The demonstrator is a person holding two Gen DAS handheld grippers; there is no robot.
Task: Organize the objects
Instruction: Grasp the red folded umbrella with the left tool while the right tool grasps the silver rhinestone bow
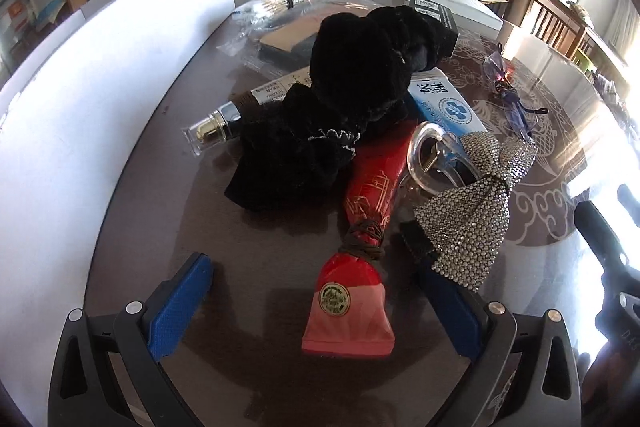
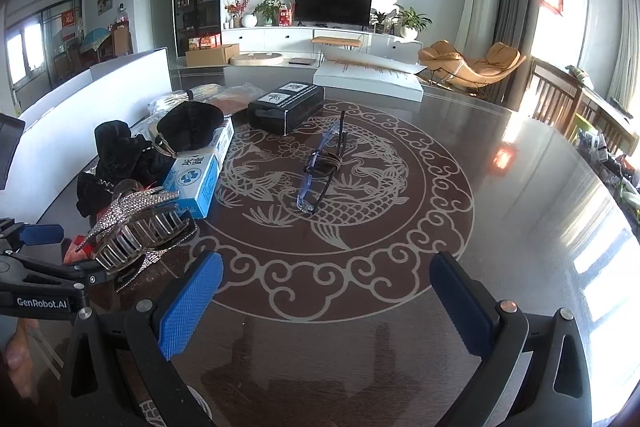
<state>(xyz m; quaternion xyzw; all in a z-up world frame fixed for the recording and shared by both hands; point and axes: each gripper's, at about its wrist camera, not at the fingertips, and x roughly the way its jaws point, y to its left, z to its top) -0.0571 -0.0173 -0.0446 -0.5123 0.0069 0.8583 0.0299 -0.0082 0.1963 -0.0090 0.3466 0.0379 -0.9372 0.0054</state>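
Note:
A red tube (image 1: 360, 247) tied with brown cord lies between the open fingers of my left gripper (image 1: 316, 291), its flat end toward me. Beside it lies a rhinestone bow hair clip (image 1: 472, 203), which also shows in the right wrist view (image 2: 136, 227). Black scrunchies (image 1: 332, 107), a blue-white box (image 1: 448, 103) and a perfume bottle (image 1: 216, 129) are piled behind. Folded glasses (image 2: 322, 163) lie on the table's carp pattern ahead of my open, empty right gripper (image 2: 324, 291). The left gripper (image 2: 44, 255) shows at that view's left edge.
A white panel (image 1: 100, 87) stands along the left of the dark table (image 2: 500, 227). A black box (image 2: 286, 107), plastic-wrapped packets (image 1: 280, 27) and a white flat box (image 2: 368, 75) sit further back. Wooden chairs (image 2: 560, 99) stand at the right.

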